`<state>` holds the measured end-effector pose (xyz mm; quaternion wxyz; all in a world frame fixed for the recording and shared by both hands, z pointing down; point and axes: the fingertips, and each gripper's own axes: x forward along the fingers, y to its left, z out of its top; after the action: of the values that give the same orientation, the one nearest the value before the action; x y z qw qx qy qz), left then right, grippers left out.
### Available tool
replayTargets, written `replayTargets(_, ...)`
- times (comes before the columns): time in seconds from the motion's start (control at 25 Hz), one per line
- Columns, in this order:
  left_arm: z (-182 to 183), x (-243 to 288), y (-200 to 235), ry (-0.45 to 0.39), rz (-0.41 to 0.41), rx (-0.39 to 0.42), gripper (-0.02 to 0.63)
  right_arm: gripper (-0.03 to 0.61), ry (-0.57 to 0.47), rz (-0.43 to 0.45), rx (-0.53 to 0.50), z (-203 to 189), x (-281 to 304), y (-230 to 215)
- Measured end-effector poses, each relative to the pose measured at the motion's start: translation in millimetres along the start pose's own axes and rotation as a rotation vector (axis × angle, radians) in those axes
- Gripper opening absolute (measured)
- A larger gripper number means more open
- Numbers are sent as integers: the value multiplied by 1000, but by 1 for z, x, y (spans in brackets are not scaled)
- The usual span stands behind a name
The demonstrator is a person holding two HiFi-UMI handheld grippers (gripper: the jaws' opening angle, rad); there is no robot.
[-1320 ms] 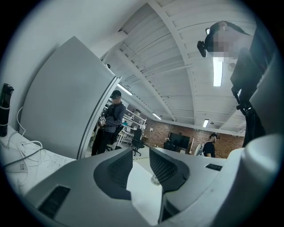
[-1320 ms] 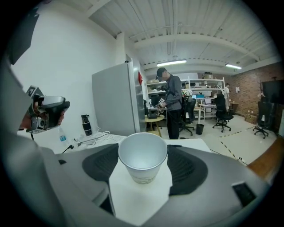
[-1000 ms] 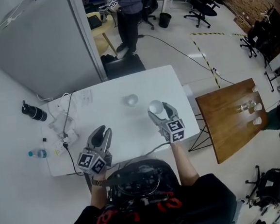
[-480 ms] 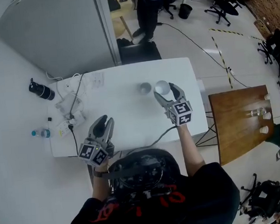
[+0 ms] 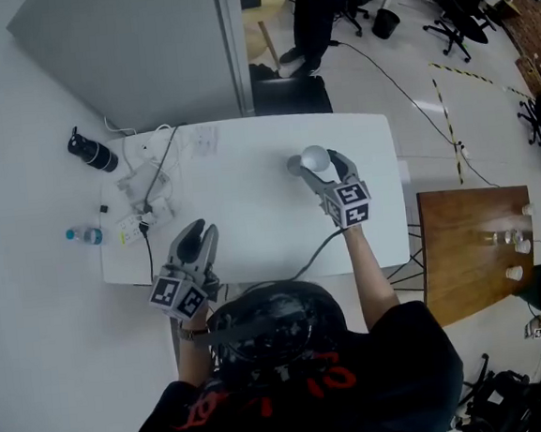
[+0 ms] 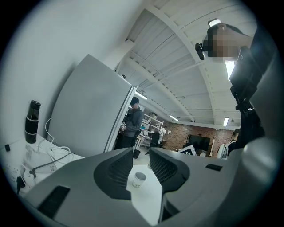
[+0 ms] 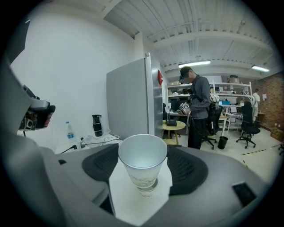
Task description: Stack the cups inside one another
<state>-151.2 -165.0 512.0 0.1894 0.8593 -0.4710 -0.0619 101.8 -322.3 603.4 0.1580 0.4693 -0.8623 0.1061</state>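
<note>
Nearest us, at the near left edge of the white worktop [image 5: 239, 180], the left gripper [image 5: 200, 233] hangs with jaws apart, nothing between them. Farther out, toward the far right corner, the right gripper [image 5: 321, 166] is clamped on a white paper cup [image 7: 142, 159], poised just over a second white paper cup [image 7: 147, 191] standing there. We judge both light and thin-walled, so squeeze gently mid-wall, never at the rim.

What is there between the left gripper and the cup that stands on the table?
Only bare table; the head view shows nothing between left gripper and cup.
</note>
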Motion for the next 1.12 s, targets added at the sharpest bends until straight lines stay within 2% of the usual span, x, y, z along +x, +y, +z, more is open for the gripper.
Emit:
replayTargets(0.64, 8, -30, 22, -45, 119, -2, 123, 354, 126, 40, -7, -56, 65, 0)
replayTargets(1.12, 12, -31, 21, -58, 146, -2, 123, 354, 220, 45, -8, -93, 94, -10)
